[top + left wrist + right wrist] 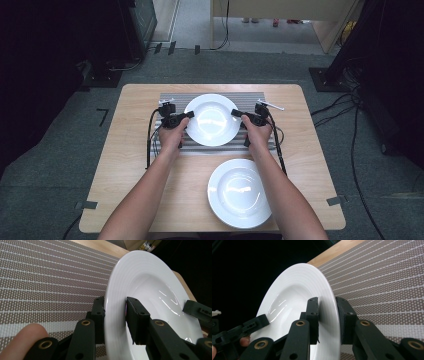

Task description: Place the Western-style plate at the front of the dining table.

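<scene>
**Ana:** White china from above: the deep plate [212,120] sits over the striped grey mat [172,97] at the far half of the wooden surface [135,170], with the left gripper [189,115] on its left rim and the right gripper [234,113] on the opposite rim. Why both?

**Ben:** A wide, smooth plate pinched at one edge would tip, I think; two opposite holds keep it level. A second plate [239,192] lies near the front edge, apart.

**Ana:** And the left gripper view?

**Ben:** Its jaws are clamped on the plate's [150,290] rim, one pad under, one on the ribbed top, mat [50,277] behind.

**Ana:** Right gripper view?

**Ben:** Same: jaws clenched across the rim of the plate [294,292]. The mat [387,285] lies beyond; I can't tell whether the plate touches it.
</scene>
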Available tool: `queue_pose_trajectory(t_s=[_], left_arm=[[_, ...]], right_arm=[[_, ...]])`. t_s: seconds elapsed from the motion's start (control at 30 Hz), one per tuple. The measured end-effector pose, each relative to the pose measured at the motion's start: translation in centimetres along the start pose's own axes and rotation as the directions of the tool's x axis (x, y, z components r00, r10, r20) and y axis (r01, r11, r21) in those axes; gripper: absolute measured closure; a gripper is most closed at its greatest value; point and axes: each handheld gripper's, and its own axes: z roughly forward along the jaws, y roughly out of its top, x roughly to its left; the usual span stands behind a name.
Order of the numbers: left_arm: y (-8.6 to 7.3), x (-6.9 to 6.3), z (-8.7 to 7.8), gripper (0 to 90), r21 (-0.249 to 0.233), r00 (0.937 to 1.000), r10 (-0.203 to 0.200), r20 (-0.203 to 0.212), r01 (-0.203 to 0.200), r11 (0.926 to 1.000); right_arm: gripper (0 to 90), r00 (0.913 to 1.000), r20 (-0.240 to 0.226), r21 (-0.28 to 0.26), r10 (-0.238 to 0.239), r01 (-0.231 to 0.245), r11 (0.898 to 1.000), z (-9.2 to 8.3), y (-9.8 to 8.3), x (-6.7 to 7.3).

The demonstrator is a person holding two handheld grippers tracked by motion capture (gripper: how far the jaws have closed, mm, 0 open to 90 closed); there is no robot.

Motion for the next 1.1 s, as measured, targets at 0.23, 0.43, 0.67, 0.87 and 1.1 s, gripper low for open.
queue_pose_trajectory(t_s=[0.23, 0.43, 0.67, 0.87, 1.1], left_arm=[[0.3, 0.7, 1.7, 67.4, 0.049, 0.9994, -0.012, -0.032, 0.014, 0.9987], [0.5, 0.8, 2.1, 68.0, 0.068, 0.9997, -0.012, -0.022, 0.013, 0.9976], [0.2, 1.1, 2.7, 66.2, 0.09, 0.9998, -0.007, -0.019, 0.009, 0.9959], [0.3, 0.8, 2.3, 50.4, 0.092, 0.999, 0.045, -0.002, -0.045, 0.9948], [-0.1, 1.0, 0.7, 40.6, 0.063, 0.9987, 0.039, 0.031, -0.041, 0.9971]], right_arm=[[76.1, 0.9992, 0.036, -0.016, 0.018, -0.017, 1.0, 1.0, 0.7, -0.2], [74.4, 0.9978, 0.066, -0.013, -0.001, 0.002, 1.0, 1.5, 1.1, -0.4], [72.6, 0.9893, 0.124, 0.003, -0.077, 0.078, 0.997, 2.1, 0.8, -0.3], [67.9, 0.9893, 0.104, 0.008, -0.103, 0.102, 0.995, 1.9, 0.7, -0.7], [52.8, 0.8901, 0.253, 0.025, -0.379, 0.386, 0.922, 0.6, 0.5, 0.7]])
